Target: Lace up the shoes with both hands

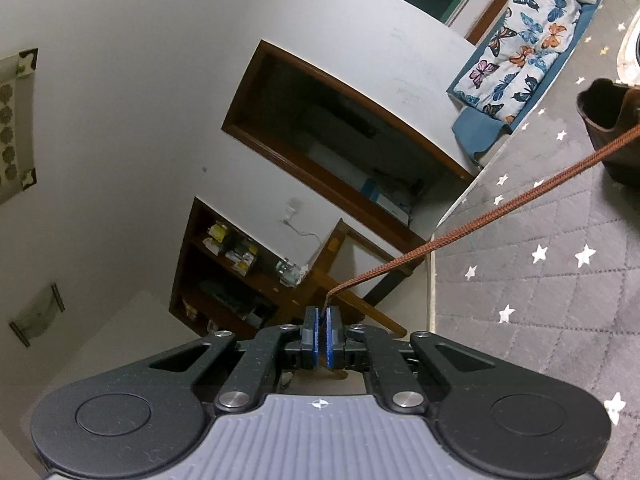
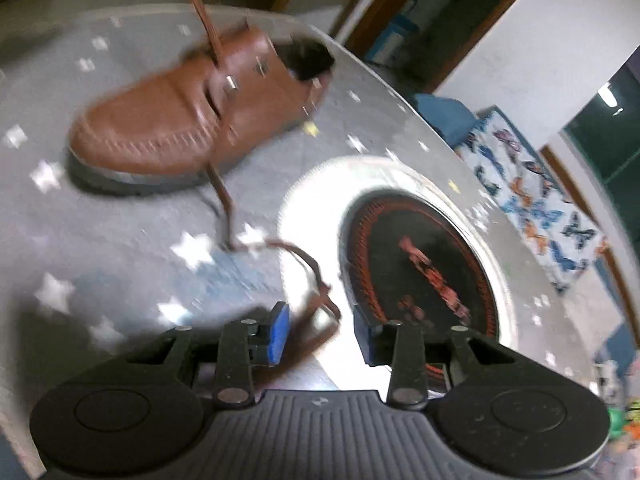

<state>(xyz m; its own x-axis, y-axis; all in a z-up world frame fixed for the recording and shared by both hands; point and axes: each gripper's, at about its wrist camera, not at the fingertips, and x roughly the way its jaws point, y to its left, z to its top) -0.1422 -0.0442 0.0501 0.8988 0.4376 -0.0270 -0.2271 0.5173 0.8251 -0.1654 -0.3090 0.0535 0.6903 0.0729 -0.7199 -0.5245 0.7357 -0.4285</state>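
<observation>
A brown leather shoe (image 2: 180, 120) stands on the grey star-patterned cloth; in the left wrist view only its heel opening (image 1: 612, 132) shows at the right edge. My left gripper (image 1: 322, 314) is shut on the tip of the brown lace (image 1: 480, 208), which runs taut up to the shoe. In the blurred right wrist view the lace's other end (image 2: 224, 200) hangs from the shoe's side and curls across the cloth. That curl lies between the blue pads (image 2: 279, 332) of my right gripper (image 2: 322, 320), which stand open and apart from it.
A round plate (image 2: 304, 216) with a white rim and dark red-patterned centre lies right of the shoe, under my right gripper's right finger. The table's edge (image 1: 432, 280) is close to the left gripper. Beyond it are a butterfly-print cushion (image 1: 520, 40) and wooden shelves (image 1: 224, 264).
</observation>
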